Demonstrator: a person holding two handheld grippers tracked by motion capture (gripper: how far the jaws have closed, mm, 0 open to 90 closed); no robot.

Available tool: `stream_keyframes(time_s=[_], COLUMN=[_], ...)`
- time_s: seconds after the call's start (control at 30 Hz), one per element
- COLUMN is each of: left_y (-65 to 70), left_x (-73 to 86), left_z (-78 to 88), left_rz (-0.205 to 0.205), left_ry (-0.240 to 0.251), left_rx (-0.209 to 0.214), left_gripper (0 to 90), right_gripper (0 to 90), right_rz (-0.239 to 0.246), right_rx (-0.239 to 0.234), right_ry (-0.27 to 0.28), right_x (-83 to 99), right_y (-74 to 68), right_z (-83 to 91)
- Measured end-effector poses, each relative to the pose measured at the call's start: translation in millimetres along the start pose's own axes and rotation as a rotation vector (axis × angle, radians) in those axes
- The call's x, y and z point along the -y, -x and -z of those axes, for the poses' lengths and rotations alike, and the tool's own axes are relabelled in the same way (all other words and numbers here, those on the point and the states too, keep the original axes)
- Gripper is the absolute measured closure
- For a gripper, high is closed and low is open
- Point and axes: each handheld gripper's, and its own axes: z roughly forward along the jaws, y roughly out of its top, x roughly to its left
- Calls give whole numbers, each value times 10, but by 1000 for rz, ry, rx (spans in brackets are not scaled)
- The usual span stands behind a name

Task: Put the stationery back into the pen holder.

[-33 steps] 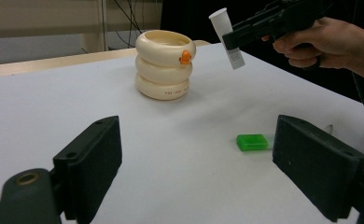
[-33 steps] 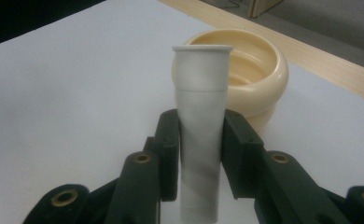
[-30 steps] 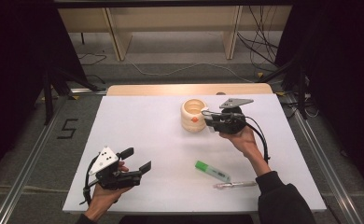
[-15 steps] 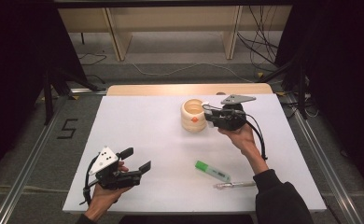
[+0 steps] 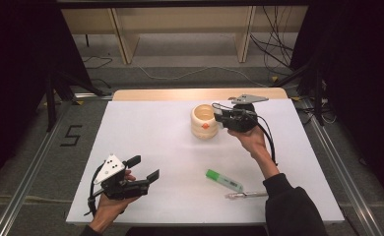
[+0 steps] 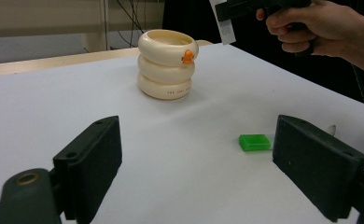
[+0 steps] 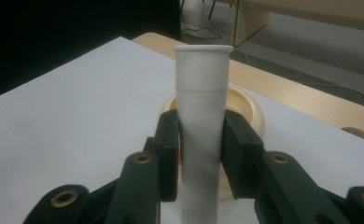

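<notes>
Your right gripper (image 5: 220, 117) sits at about one o'clock on the white desk (image 5: 155, 142), right beside the cream ringed holder (image 5: 204, 121), and from the high view you cannot make out what is between its jaws. The right gripper view settles it: the jaws of that right gripper (image 7: 199, 154) are pinching a pale grey tube (image 7: 201, 126), one pad pressed on each side of it, with the tube's flared end pointing away from you. In that view the holder (image 7: 248, 109) lies behind the tube, its open mouth partly hidden by it; whether the tube's far end is over the opening or only in front of it you cannot tell from here. Your left gripper (image 5: 142, 168) rests low at about seven o'clock on the desk, well apart from the holder, and its jaws are spread wide with nothing between them. The left gripper view confirms this for the left gripper (image 6: 196, 168), bare desk showing in the gap, and it gives you the holder (image 6: 166, 64) side-on: three stacked cream rings, upright, with a small orange mark near the top rim. That view also catches your right hand (image 6: 320, 25) at its top right, above the holder. A green highlighter (image 5: 223, 180) lies at about five o'clock on the desk, with a slim clear pen (image 5: 246, 194) just beside it nearer you; the left gripper view shows the highlighter's green end (image 6: 255, 142) next to the far jaw.
</notes>
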Motion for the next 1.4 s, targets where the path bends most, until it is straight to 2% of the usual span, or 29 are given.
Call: stream_keyframes(time_s=[0.93, 1.1, 1.4], left_y=[-3, -1, -2], left_x=[-3, -4, -3], left_z=[4, 5, 3], left_rz=[1, 0, 1], left_ry=[3, 4, 5], left_rx=[3, 3, 4], left_gripper=[153, 153, 153], right_gripper=[698, 698, 698], right_rz=[-39, -30, -41], right_rx=[31, 39, 55], right_ry=[18, 17, 10], right_x=[-304, -332, -348], right_y=[-50, -56, -43], right_z=[-308, -351, -454])
